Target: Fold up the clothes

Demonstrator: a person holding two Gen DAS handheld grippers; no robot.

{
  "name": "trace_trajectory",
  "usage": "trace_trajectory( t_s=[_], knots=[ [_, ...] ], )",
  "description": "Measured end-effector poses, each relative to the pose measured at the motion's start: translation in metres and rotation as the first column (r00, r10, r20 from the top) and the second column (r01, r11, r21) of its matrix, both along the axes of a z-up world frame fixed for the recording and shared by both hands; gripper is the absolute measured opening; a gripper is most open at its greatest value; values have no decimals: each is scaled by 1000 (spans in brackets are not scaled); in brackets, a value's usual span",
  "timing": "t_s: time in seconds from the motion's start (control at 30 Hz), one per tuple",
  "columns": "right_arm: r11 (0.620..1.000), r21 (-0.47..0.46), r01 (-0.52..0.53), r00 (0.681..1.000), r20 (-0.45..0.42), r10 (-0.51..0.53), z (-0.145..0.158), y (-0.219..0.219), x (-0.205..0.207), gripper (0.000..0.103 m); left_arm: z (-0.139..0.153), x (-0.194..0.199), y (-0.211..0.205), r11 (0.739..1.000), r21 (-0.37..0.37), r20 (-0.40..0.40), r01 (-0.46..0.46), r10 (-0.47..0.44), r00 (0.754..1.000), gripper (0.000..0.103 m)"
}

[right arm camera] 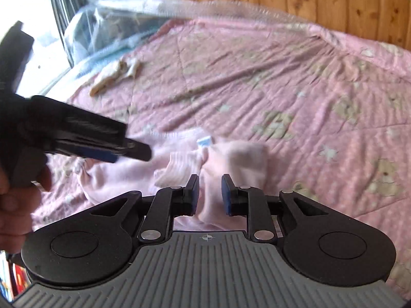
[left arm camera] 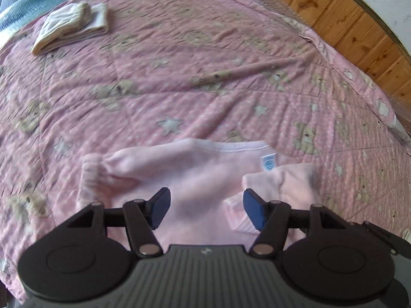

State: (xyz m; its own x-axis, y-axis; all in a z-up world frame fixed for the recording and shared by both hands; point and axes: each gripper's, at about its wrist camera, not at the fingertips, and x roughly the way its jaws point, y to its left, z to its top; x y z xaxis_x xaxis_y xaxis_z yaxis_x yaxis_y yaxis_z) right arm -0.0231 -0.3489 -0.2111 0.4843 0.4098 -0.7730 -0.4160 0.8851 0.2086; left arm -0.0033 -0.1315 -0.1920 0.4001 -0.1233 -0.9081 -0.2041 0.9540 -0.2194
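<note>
Pink quilt (left arm camera: 205, 77) spread under both my claws, wooden headboard (left arm camera: 359, 25) beyond. Pink top (left arm camera: 195, 174) lies just below and ahead of my left claw (left arm camera: 206, 209), sleeves folded in, blue tag (left arm camera: 269, 163) up. Cream folded pile (left arm camera: 72, 29) far ahead-left. Left claw apart, nothing gripped. Right claw (right arm camera: 210, 195) narrowly apart over right sleeve (right arm camera: 239, 164), pads not pressing cloth.
</note>
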Motion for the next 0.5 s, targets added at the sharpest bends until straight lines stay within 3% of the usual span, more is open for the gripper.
trace_trajectory(
  t_s=[0.07, 0.2, 0.27, 0.33, 0.5],
  knots=[
    [999, -34, -3, 1000, 7, 3, -9, 6, -3, 20, 2, -11, 15, 1000, -4, -1, -11, 11, 1000, 62],
    [998, -65, 8, 998, 65, -4, 22, 16, -17, 25, 18, -47, 55, 998, -32, 45, -58, 60, 997, 64],
    [997, -57, -60, 993, 96, 65, 34, 41, -24, 40, 18, -58, 79, 993, -32, 43, -117, 118, 992, 66],
    [989, -48, -141, 983, 112, 146, 44, 69, -32, 46, 9, -63, 105, 980, -60, 16, -189, 190, 982, 67],
    [958, -90, -274, 953, 106, 283, 32, 137, -49, 49, -23, -57, 135, 952, -169, -22, -255, 255, 967, 69]
  ],
)
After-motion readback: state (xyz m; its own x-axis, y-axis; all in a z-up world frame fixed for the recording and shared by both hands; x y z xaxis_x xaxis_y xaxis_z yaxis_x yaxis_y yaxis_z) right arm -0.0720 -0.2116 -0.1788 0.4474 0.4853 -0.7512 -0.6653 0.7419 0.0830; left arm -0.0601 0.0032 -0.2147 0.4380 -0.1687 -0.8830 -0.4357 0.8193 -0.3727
